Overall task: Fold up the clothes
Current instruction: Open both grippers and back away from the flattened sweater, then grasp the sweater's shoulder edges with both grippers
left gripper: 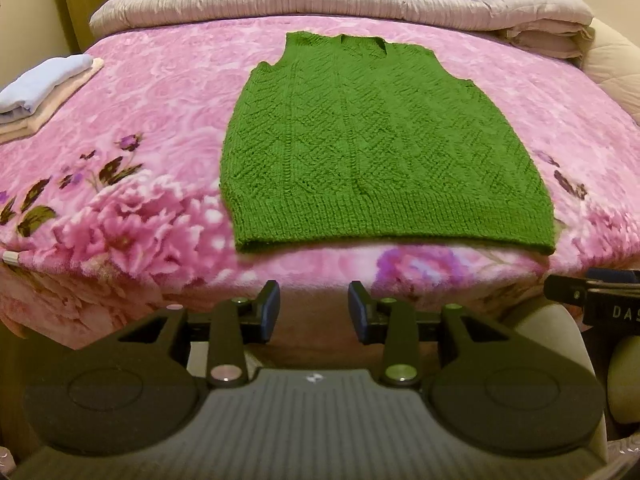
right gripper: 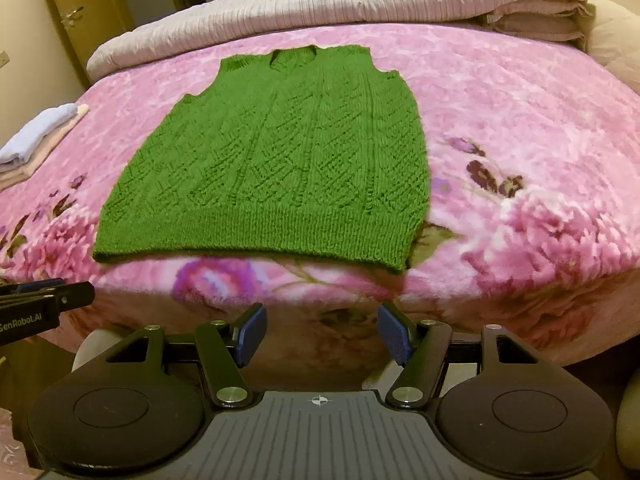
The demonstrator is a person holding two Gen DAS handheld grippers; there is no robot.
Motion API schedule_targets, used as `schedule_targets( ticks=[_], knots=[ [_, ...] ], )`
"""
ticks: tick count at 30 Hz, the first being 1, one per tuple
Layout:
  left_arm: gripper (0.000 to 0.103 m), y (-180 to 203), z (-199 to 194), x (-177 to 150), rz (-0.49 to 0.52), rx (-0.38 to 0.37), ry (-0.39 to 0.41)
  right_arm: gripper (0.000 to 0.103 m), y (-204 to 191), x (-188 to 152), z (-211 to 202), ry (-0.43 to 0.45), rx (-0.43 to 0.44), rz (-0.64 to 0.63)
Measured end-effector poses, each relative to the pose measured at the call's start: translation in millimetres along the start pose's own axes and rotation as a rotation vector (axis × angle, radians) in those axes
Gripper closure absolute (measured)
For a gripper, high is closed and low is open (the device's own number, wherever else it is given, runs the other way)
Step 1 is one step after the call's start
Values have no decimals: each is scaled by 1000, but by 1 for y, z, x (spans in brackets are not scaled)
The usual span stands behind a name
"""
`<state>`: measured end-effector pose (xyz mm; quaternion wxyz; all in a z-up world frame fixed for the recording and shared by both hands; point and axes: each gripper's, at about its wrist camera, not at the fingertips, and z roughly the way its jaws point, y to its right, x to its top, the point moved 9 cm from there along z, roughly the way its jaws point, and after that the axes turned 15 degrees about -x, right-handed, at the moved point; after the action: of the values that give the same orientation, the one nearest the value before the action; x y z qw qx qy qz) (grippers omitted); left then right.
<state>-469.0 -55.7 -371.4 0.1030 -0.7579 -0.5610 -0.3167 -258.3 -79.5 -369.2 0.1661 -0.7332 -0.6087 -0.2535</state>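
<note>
The left gripper [left gripper: 314,312] hangs with its jaws spread apart, holding and touching nothing. The right gripper [right gripper: 320,334] is spread wider, also empty. Ahead of both, beyond their fingertips, a green knitted vest [left gripper: 376,140] lies flat on the pink flowered blanket [left gripper: 160,92], hem nearest the grippers, neckline farthest.

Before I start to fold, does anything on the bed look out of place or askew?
Nothing stands out. The green vest lies flat and spread, hem at the near edge of the pink blanket. Folded clothes sit stacked at the left.
</note>
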Motion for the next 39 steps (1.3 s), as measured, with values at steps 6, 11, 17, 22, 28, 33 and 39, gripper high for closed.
schedule_targets(
  ticks=[6, 11, 17, 22, 28, 33, 39],
  knots=[
    [69, 1, 4, -1, 3, -10, -11, 38, 1, 2, 0, 6, -6, -3],
    [69, 2, 11, 5, 21, -35, -5, 38, 4, 7, 4, 16, -8, 12],
    [69, -21, 27, 29, 39, -94, 20, 38, 27, 29, 30, 25, 16, 64],
    [69, -48, 48, 58, 22, -178, 20, 38, 40, 64, 61, 47, 67, 21],
    [69, -71, 95, 106, 33, -238, -15, 38, 46, 111, 102, 74, 135, -69],
    [69, -86, 147, 160, 74, -241, -21, 38, 51, 149, 136, 96, 190, -144],
    [69, -110, 215, 230, 146, -226, -29, 38, 68, 211, 203, 116, 204, -237]
  ],
)
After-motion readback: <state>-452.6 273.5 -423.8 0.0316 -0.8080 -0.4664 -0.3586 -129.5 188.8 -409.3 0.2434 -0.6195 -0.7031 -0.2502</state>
